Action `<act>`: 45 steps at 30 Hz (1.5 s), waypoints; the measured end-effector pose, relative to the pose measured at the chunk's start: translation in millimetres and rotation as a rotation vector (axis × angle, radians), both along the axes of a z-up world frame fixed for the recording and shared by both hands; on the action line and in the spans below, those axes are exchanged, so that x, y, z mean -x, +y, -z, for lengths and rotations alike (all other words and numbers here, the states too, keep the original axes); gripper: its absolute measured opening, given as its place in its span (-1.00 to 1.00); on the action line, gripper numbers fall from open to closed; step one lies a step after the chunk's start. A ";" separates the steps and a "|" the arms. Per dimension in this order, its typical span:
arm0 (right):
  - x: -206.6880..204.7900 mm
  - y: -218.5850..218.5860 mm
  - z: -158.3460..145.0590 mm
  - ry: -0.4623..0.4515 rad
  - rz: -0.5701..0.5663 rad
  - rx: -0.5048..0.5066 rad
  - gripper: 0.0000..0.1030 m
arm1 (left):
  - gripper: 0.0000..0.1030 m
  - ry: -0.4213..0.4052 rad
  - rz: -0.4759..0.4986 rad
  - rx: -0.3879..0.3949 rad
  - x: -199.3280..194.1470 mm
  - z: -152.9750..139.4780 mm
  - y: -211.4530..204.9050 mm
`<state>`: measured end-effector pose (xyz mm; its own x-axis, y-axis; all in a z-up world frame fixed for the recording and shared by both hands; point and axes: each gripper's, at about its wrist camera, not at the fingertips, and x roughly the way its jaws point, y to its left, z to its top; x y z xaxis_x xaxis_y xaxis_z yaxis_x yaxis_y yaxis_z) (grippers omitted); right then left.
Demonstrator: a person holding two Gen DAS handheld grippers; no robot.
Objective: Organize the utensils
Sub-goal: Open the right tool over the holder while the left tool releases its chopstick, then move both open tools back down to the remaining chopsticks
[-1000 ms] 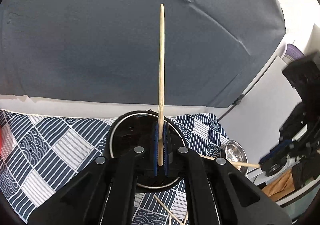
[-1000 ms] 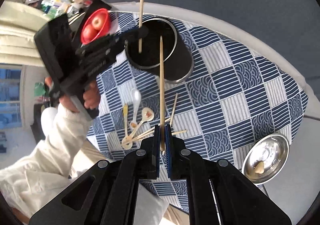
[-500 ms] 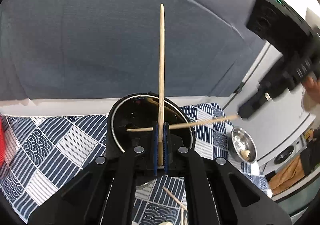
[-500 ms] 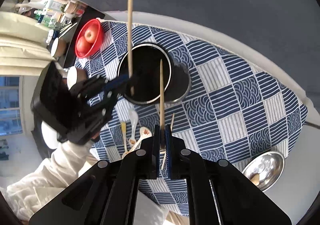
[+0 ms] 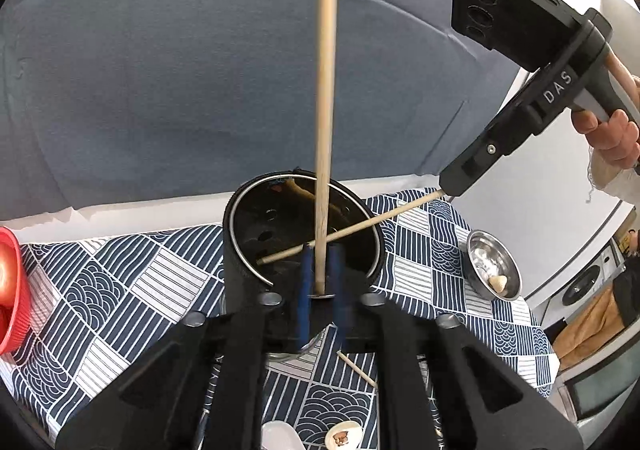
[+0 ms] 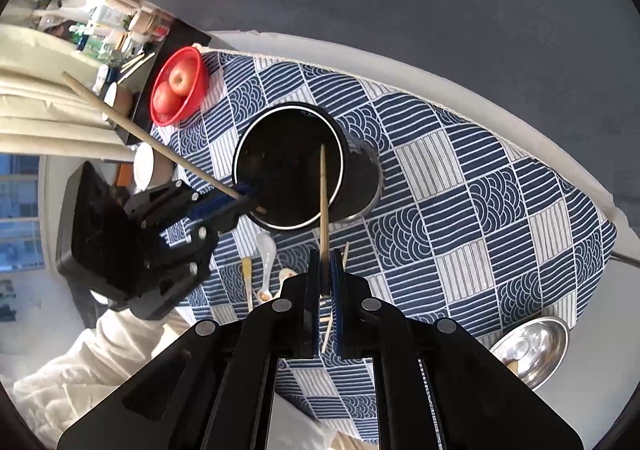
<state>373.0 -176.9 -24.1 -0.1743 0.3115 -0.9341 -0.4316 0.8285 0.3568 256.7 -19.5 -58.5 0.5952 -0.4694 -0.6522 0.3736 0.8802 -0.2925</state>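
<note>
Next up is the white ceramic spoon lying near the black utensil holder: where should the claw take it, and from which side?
Grip the white ceramic spoon across its narrow handle, coming straight down from above. It lies flat on the cloth, and the bowl end looks too wide and rounded for a secure pinch.

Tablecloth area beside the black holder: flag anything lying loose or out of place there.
Several utensils lie scattered on the tablecloth in front of the black holder: a white spoon, a pale stick-like utensil and loose chopsticks, not yet sorted into it.
</note>
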 end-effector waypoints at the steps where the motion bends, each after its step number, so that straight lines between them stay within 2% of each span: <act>1: -1.3 -0.3 -1.2 -0.003 0.008 -0.006 -0.83 | -0.43 0.010 -0.006 0.011 -1.5 -0.5 1.9; 3: -2.7 -0.9 -4.6 -0.015 0.014 -0.017 -0.79 | -0.34 0.008 -0.029 -0.001 -3.5 -3.0 4.2; 5: -3.0 -4.3 -11.2 -0.040 0.026 -0.034 -0.39 | -0.06 -0.001 -0.026 -0.017 -1.6 -5.6 3.1; 6: -2.4 -6.1 -14.3 -0.055 0.029 -0.038 0.00 | -0.01 -0.015 -0.023 -0.036 1.1 -8.3 1.3; 7: -1.3 -8.4 -18.8 -0.086 0.032 -0.039 0.08 | 0.08 -0.020 -0.017 -0.045 3.2 -9.8 0.1; 9: 0.1 -12.6 -22.8 -0.108 0.036 -0.043 0.10 | 0.19 -0.011 -0.013 -0.050 4.4 -9.8 -1.7; 13: 4.5 -23.4 -23.8 -0.129 0.059 -0.054 0.18 | 0.24 0.026 -0.007 -0.059 6.5 -7.8 -2.1; 19: 17.7 -37.7 -19.1 -0.153 0.071 -0.060 0.21 | 0.36 0.038 -0.016 -0.081 13.7 -8.7 1.3; 33: 59.8 -64.7 -4.9 -0.162 0.092 -0.083 0.30 | 0.66 0.081 -0.075 -0.115 42.8 -10.3 11.2; 38: 74.2 -67.8 0.3 -0.173 0.088 -0.098 0.43 | 0.75 0.124 -0.117 -0.137 55.0 -4.6 18.2; 45: 98.5 -67.5 14.3 -0.187 0.058 -0.116 0.65 | 0.77 0.185 -0.177 -0.159 79.8 7.6 30.2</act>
